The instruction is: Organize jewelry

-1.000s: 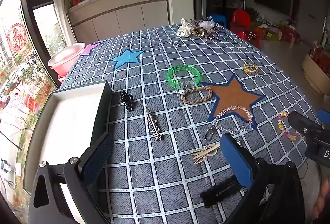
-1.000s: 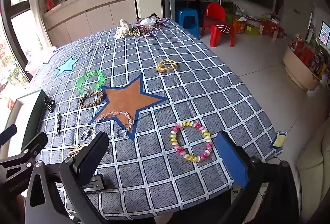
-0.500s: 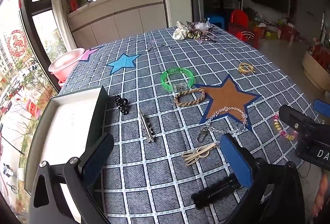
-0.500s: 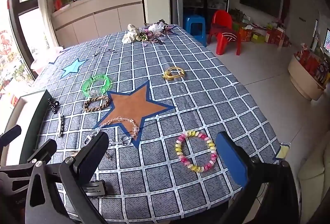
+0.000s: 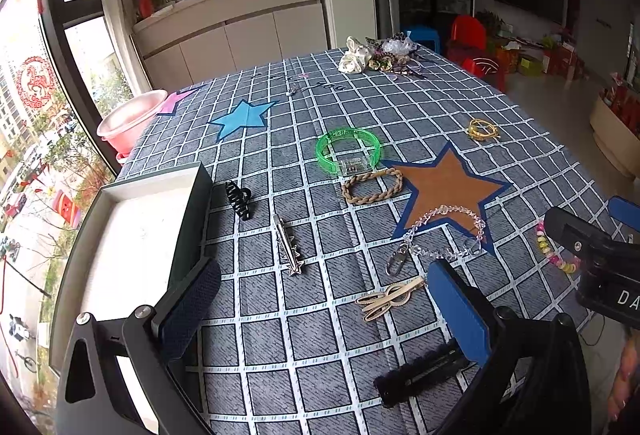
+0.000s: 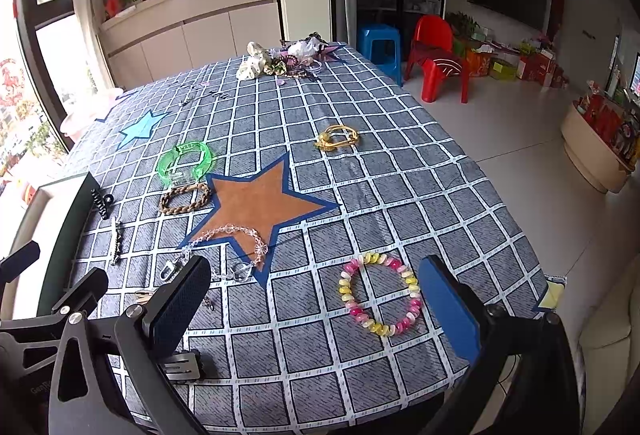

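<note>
Jewelry lies spread on a grey checked tablecloth. My left gripper [image 5: 320, 299] hovers open above a beige hair clip [image 5: 386, 301], a silver spiked clip [image 5: 288, 245] and a black fuzzy clip [image 5: 420, 379]. A white-lined tray [image 5: 132, 235] sits at the left, with a black claw clip [image 5: 239, 199] beside it. Further off lie a green bangle [image 5: 347, 151], a braided bracelet [image 5: 372, 187], a clear crystal chain [image 5: 440, 235] and a gold bracelet [image 5: 483, 129]. My right gripper [image 6: 316, 295] hangs open over the pink-and-yellow bead bracelet [image 6: 380, 293].
A heap of scrunchies and hair ties [image 5: 376, 57] sits at the table's far end. A pink basin [image 5: 128, 121] stands off the far left corner. The table's right edge [image 6: 516, 231] drops to the floor; a red chair [image 6: 436, 59] and blue stool [image 6: 380, 43] stand beyond.
Both grippers have pulled back and risen slightly, so the table items appear a little farther away. Nothing on the table has moved, and both stay open.
</note>
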A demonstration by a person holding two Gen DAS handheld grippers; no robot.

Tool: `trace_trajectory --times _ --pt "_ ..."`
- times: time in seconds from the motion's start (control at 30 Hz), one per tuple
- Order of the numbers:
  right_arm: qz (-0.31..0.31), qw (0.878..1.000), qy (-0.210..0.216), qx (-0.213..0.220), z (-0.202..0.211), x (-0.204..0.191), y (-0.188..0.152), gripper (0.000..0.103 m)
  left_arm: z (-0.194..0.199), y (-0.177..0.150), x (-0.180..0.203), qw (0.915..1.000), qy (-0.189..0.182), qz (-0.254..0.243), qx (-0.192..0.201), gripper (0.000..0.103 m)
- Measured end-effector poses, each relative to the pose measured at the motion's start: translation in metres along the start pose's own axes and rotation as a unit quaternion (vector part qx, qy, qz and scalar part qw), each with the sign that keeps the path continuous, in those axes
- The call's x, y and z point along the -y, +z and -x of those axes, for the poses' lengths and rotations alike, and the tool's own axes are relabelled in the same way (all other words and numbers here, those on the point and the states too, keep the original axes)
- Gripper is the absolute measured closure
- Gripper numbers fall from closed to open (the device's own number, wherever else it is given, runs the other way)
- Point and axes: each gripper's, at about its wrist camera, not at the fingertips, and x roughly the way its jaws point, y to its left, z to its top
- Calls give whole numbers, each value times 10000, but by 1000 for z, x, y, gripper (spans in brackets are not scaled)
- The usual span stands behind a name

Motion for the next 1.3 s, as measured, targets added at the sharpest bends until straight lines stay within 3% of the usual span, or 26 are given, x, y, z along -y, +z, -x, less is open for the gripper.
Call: trace_trajectory --times 1.3 --pt "-7 9998 34 -201 -9 5 3 0 -11 2 -1 9998 113 66 -176 0"
